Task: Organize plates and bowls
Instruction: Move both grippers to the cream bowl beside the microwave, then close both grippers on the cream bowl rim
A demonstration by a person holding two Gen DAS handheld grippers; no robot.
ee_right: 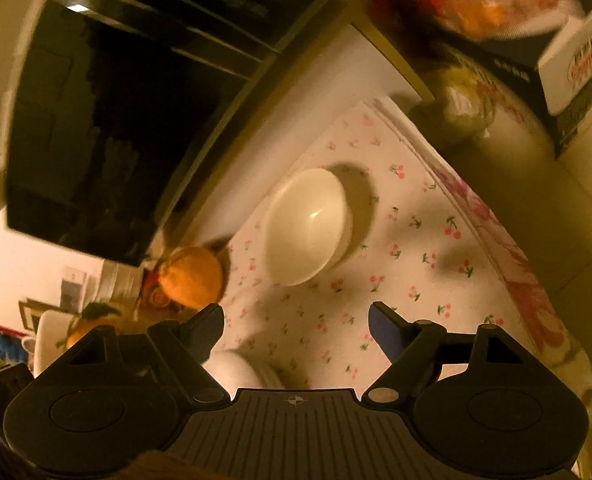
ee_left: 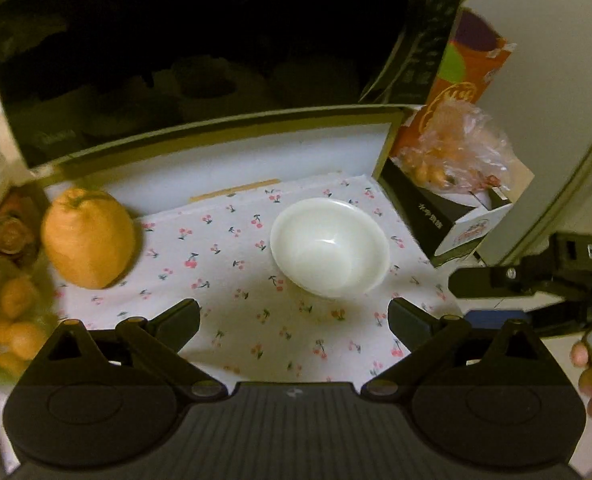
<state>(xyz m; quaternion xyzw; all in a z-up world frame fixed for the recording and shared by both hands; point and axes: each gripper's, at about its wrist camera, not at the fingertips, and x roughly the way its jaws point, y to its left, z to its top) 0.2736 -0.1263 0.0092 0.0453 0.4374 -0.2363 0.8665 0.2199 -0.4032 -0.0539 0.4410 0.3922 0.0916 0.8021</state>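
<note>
White bowl (ee_left: 330, 250) sits on the cherry-print cloth (ee_left: 231, 280), orange fruit (ee_left: 87, 238) at its nine o'clock; left hand-held gripper (ee_left: 293, 320) and right hand-held gripper (ee_right: 296, 324) both released, empty.

**White bowl on cherry-print cloth, left jaws wide**

The left gripper (ee_left: 293, 320) hangs over a cherry-print cloth (ee_left: 223, 248), jaws spread wide with nothing between them. A white bowl (ee_left: 330, 246) sits upright just beyond its fingertips. A large orange citrus fruit (ee_left: 87, 238) rests at the cloth's left edge, well apart from the bowl. Behind stands a black microwave (ee_left: 199, 52). The right gripper (ee_left: 472, 282) reaches in from the right.
</note>
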